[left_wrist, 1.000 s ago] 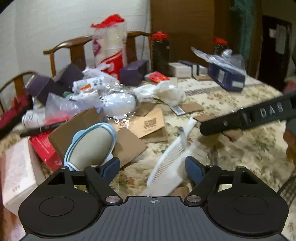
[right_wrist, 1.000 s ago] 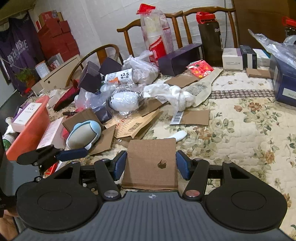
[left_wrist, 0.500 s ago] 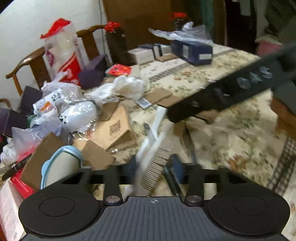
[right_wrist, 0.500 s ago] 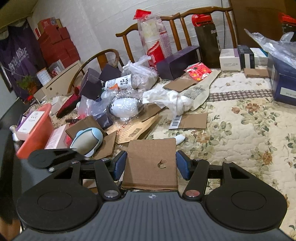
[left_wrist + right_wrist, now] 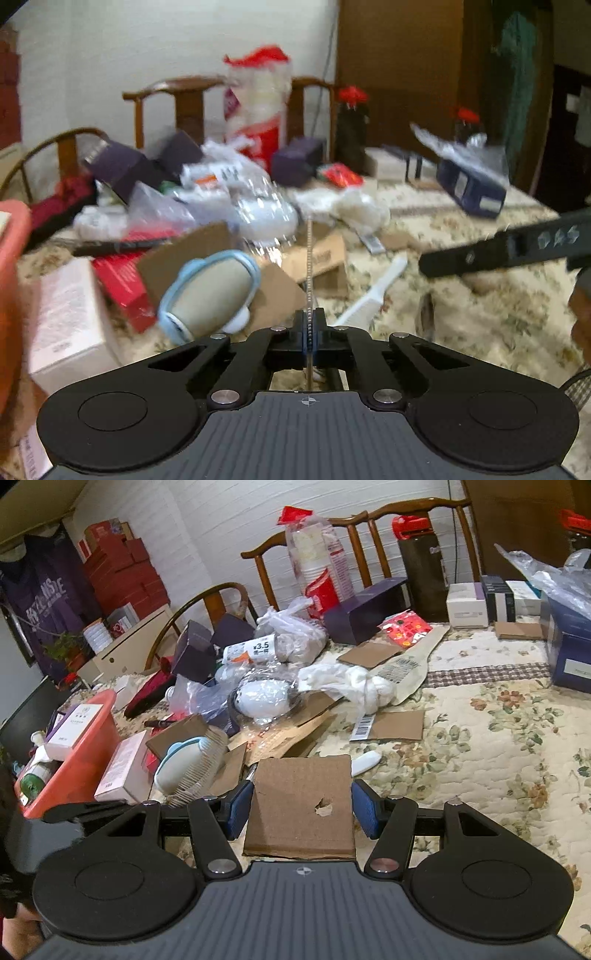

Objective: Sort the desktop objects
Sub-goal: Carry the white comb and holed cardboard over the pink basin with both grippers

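Left wrist view, lower centre: left gripper (image 5: 308, 325), jaws fully closed on a white comb (image 5: 309, 258), which was seen edge-on as a thin toothed line rising up the frame; pinched flat, probably so it could be carried off the bench (image 5: 480, 325). A second white comb (image 5: 369, 295) lay right of centre on the floral cloth.

Right wrist view, lower centre: right gripper (image 5: 302, 808), jaws held partly apart with a cardboard piece (image 5: 303, 805) between the blue pads; contact could not be told. An orange bin (image 5: 81, 753), left edge, held boxes, a likely sorting destination.
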Action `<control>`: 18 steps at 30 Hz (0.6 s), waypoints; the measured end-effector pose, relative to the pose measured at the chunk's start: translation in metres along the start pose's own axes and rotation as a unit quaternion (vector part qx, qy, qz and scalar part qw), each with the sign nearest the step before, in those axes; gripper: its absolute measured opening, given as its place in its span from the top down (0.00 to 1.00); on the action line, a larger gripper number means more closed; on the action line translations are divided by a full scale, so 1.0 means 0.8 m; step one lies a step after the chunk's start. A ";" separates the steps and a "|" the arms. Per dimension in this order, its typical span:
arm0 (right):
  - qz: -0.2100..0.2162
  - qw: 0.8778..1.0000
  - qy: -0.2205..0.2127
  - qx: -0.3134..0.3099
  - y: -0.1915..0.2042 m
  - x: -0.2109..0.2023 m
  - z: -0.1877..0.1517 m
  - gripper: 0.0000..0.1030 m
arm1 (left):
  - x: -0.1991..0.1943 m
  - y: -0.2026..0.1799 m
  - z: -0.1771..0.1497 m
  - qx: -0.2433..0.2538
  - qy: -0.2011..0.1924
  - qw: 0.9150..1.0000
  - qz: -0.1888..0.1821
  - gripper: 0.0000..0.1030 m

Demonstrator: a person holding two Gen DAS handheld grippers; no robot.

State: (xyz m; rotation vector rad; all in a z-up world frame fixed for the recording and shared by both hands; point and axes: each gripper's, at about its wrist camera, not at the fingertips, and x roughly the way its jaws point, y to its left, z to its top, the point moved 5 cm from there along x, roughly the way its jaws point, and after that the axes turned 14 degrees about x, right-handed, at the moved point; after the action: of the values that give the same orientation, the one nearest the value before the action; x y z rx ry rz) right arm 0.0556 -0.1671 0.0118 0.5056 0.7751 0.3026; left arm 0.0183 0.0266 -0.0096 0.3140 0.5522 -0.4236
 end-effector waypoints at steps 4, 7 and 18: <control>-0.003 1.000 0.008 -0.006 0.003 0.005 -0.006 0.39 | 0.002 0.011 -0.007 -0.025 0.009 0.999 0.032 1.00; -0.002 1.000 0.012 -0.013 0.008 0.008 -0.012 0.39 | -0.008 0.014 -0.006 -0.039 -0.003 0.998 0.044 1.00; 0.009 0.999 0.025 -0.048 0.045 0.011 -0.047 0.39 | -0.063 0.010 0.003 -0.042 -0.024 0.994 0.096 1.00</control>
State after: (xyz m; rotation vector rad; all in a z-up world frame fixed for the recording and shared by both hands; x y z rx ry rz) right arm 0.0316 -0.1208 0.0032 0.4164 0.8017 0.3683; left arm -0.0159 0.0476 0.0222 0.2732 0.4873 -0.2208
